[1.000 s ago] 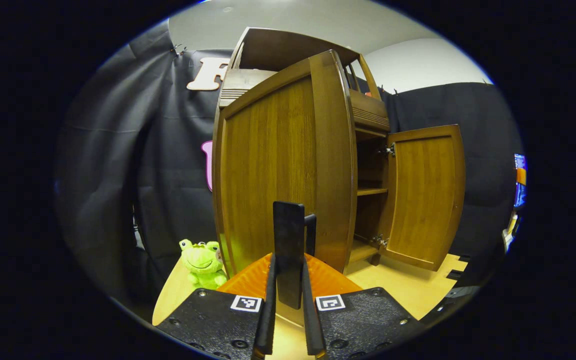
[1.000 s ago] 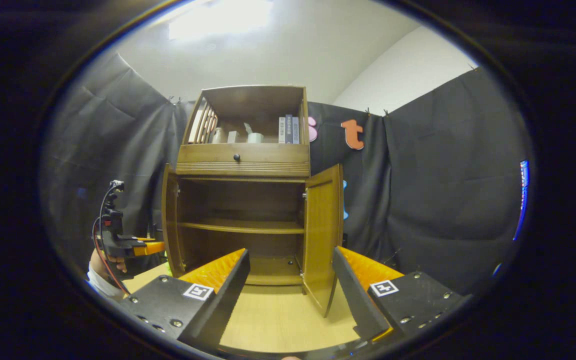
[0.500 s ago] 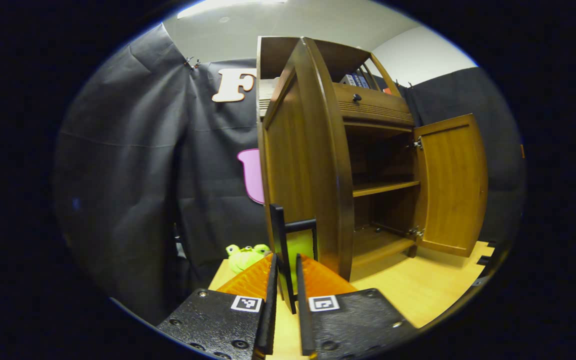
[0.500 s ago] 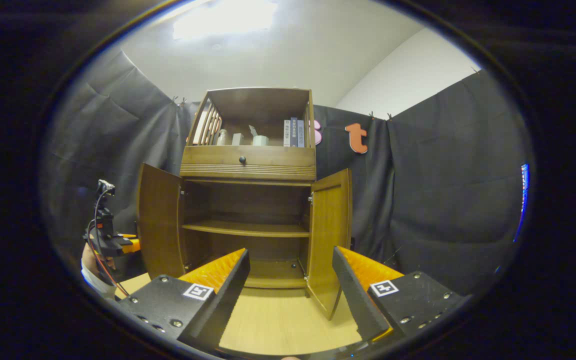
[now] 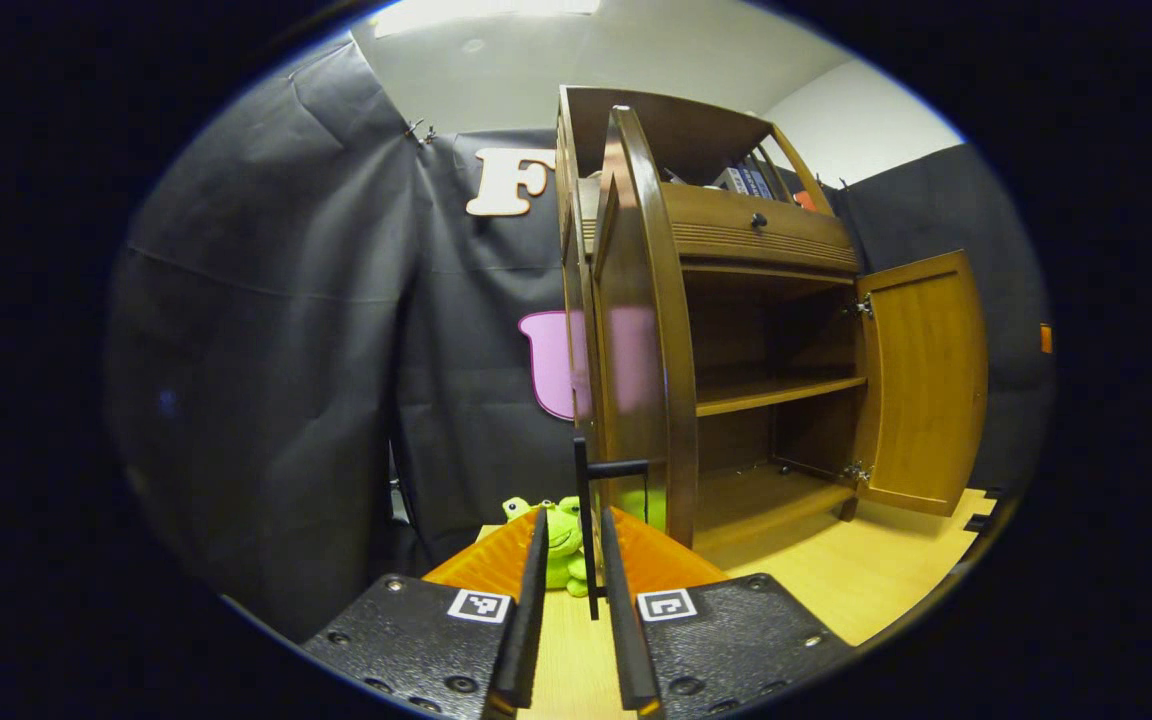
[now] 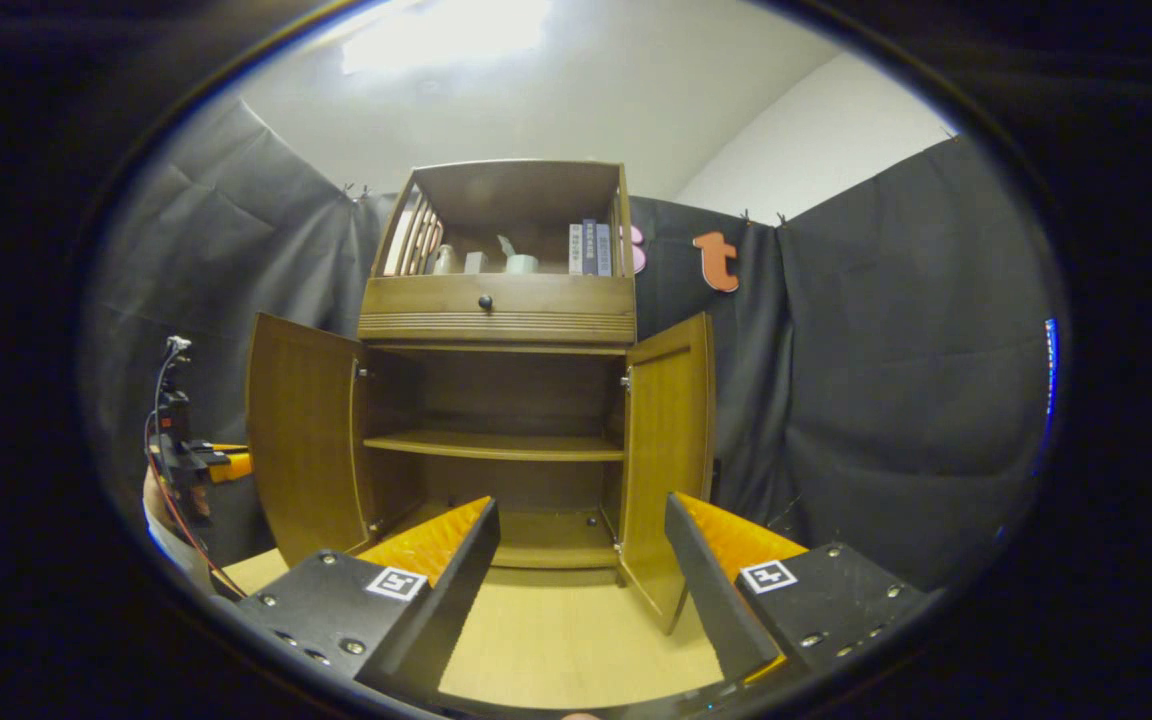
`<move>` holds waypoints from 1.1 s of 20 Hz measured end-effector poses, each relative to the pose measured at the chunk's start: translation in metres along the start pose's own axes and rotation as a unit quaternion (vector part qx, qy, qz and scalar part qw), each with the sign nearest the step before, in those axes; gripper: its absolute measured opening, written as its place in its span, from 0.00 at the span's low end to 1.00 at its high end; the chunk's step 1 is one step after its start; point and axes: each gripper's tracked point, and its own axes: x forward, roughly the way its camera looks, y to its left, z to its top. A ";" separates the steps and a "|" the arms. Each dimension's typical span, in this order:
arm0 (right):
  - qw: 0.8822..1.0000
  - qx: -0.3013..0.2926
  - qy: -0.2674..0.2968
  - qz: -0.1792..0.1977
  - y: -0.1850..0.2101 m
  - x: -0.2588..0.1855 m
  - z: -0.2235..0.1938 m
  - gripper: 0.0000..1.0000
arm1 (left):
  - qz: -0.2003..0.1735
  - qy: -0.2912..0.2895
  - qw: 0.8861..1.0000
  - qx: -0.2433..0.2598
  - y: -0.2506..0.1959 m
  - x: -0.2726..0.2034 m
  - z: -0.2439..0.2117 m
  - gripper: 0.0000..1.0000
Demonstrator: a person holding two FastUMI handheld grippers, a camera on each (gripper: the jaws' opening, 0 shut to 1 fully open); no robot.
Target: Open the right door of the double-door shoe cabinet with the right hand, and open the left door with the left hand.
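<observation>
Left gripper view, left claw [image 5: 576, 600] pinching left door's handle [image 5: 588, 520], right claw [image 6: 576, 580] spread wide, holding nothing

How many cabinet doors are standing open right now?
2: the left door swung out at the cabinet's left, the right door swung out at its right.

My right gripper [image 6: 576, 560]: black screw-studded plates, square coded tags, ribbed orange wedges (red cable on left gripper [image 6: 191, 460], beside cabinet [image 6: 496, 400]).

No readable text: book spines [image 6: 589, 248] on cabinet's top shelf too small; gripper marker squares [image 5: 666, 604] carry patterns only.
</observation>
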 end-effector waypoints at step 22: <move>0.998 0.052 -0.025 -0.020 -0.040 0.017 -0.009 0.98 | 0.046 -0.034 0.998 -0.040 -0.085 -0.056 0.087 0.95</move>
